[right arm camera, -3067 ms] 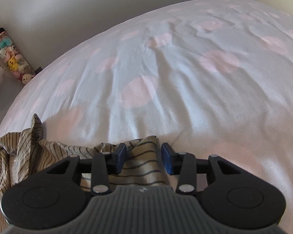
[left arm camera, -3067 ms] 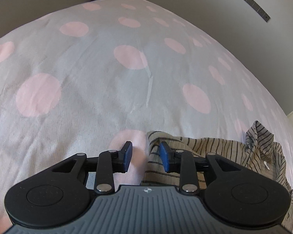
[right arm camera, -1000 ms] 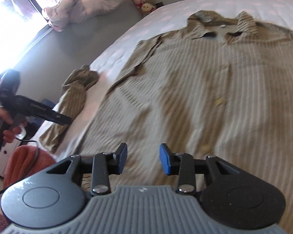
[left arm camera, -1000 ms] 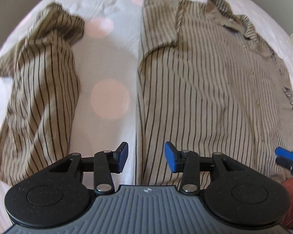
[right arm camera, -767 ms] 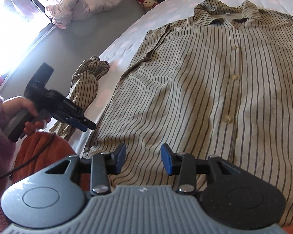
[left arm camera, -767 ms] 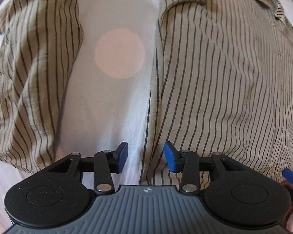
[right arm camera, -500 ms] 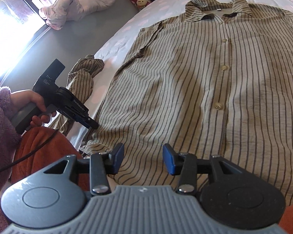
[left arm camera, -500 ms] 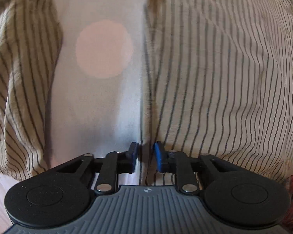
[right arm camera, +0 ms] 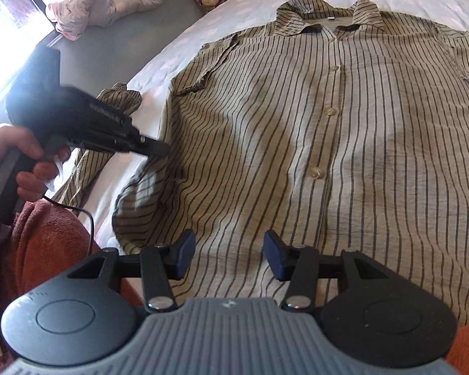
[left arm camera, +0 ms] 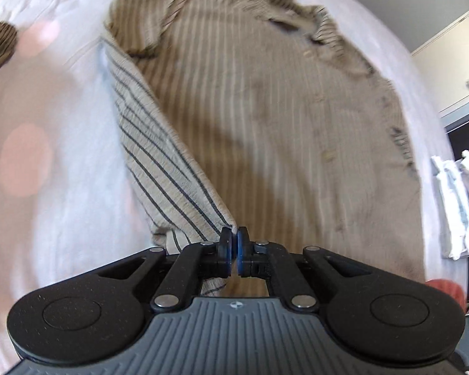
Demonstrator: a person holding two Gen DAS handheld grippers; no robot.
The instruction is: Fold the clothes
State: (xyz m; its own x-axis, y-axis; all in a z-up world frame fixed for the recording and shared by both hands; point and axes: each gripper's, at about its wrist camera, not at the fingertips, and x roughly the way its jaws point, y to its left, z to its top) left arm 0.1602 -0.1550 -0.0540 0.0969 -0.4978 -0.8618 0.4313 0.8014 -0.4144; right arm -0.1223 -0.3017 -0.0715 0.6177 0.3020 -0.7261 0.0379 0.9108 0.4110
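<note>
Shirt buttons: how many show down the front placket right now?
3 on the shirt: upper button, middle button, lower button. More may hide behind the right gripper.

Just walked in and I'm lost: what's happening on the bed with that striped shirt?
A person is folding a striped shirt spread button-side up on the polka-dot bed sheet. The left gripper is shut on the shirt's side edge and has it lifted off the sheet. The right gripper hovers open above the hem, holding nothing. The far sleeve lies unfolded.
</note>
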